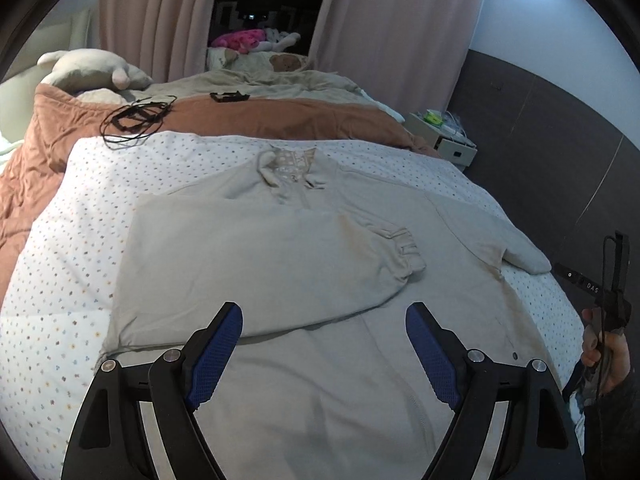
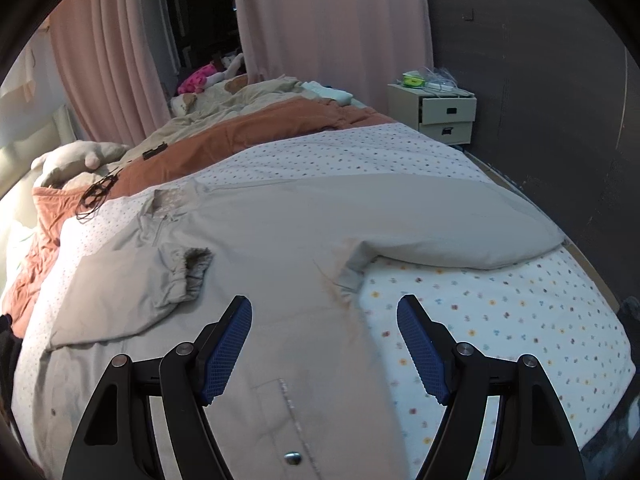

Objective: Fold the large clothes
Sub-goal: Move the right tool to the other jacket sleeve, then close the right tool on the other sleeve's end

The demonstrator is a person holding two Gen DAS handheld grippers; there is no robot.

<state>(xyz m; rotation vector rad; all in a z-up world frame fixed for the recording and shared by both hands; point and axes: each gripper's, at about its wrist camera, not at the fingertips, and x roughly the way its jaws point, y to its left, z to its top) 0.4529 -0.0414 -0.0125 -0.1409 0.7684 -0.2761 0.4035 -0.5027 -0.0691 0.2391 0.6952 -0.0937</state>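
A large beige jacket (image 1: 320, 360) lies flat on the dotted white bedspread (image 1: 60, 280), collar (image 1: 292, 168) at the far end. Its left sleeve (image 1: 256, 260) is folded across the chest, cuff (image 1: 404, 248) pointing right. Its right sleeve (image 2: 440, 220) still stretches out to the right. My left gripper (image 1: 324, 316) is open and empty above the jacket's lower front. My right gripper (image 2: 324, 308) is open and empty above the jacket's right side seam (image 2: 348, 304), below the armpit. The right hand and its tool (image 1: 608, 320) show at the left wrist view's right edge.
A rust-brown quilt (image 1: 240, 116) lies beyond the bedspread with black cables (image 1: 136, 120) and a small black device (image 1: 230, 97) on it. Plush toys (image 1: 92, 68) sit at the far left. A bedside drawer unit (image 2: 440, 114) stands by the dark wall. Pink curtains (image 2: 328, 20) hang behind.
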